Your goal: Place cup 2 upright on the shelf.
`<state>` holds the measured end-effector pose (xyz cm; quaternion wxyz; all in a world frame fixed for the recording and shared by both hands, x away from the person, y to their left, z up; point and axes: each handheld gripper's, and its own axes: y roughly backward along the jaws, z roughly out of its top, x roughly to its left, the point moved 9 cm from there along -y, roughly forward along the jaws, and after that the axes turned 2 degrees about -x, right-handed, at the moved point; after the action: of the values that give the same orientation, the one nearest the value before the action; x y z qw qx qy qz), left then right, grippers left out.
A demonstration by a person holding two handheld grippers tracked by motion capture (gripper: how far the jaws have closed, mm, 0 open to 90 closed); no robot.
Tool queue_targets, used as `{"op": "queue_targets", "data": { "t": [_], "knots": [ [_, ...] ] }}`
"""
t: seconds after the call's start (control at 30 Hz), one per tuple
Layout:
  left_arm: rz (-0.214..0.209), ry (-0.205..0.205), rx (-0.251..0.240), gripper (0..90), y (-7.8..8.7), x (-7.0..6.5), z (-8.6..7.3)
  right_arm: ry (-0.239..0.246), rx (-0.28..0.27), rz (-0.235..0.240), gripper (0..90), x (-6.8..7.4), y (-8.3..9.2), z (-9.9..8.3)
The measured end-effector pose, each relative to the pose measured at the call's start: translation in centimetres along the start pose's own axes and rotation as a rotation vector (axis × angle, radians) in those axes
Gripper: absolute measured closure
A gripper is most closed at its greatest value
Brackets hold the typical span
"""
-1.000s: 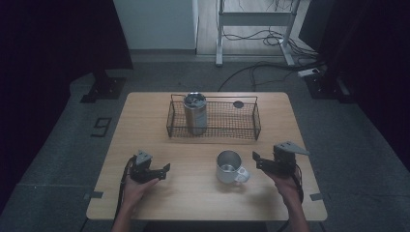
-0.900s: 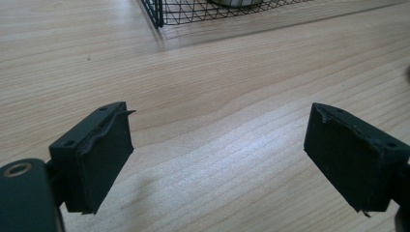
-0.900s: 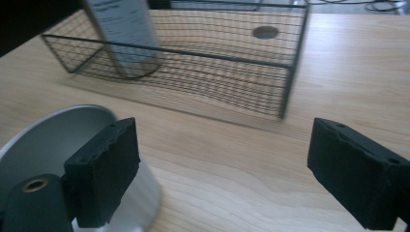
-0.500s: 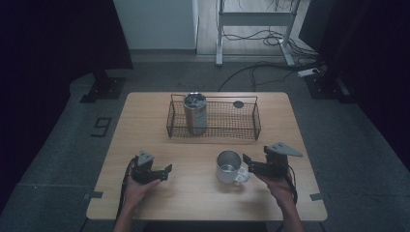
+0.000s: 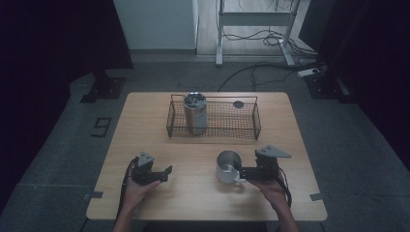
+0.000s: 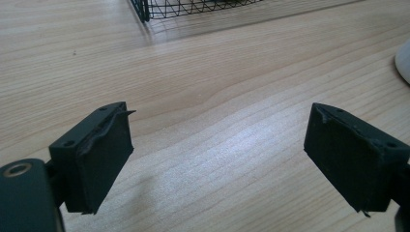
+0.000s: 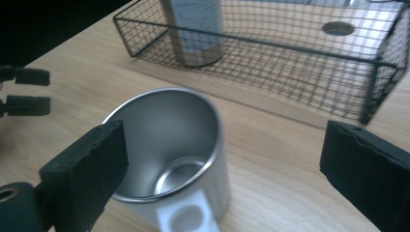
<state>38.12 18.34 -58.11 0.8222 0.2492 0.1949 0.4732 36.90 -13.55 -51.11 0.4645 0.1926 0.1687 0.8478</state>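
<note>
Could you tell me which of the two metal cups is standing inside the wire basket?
The taller steel tumbler, upright at the wire basket's left end. The shorter handled mug stands on the bare table by the right gripper.

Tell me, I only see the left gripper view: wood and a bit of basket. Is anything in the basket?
Observer: Yes, a steel tumbler stands upright in the basket, at its left end.
Operator: What's that white edge on my right?
Observer: A mug standing upright on the table, empty inside.
Operator: Where's the other gripper?
Observer: The right gripper is at the mug's handle, jaws wide open on either side, not closed on it.
</note>
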Motion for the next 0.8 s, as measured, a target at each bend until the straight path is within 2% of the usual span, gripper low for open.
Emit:
{"op": "queue_targets", "data": {
  "t": [0.3, 0.67, 0.8],
  "knots": [
    [-0.004, -0.009, 0.022, 9.9, -0.4, -0.2, -0.4, 0.024, 0.053, 0.024, 0.0, 1.7, -1.3, -0.9],
    [0.001, -0.024, 0.053, 9.9, -0.9, -0.3, -1.0, 0.047, 0.074, 0.030, 0.0, 3.0, -2.2, -1.3],
    [0.019, -0.033, 0.052, 9.9, -1.0, -0.2, -1.1, 0.052, 0.081, 0.028, 0.0, 3.2, -2.6, -1.5]
  ]
}}
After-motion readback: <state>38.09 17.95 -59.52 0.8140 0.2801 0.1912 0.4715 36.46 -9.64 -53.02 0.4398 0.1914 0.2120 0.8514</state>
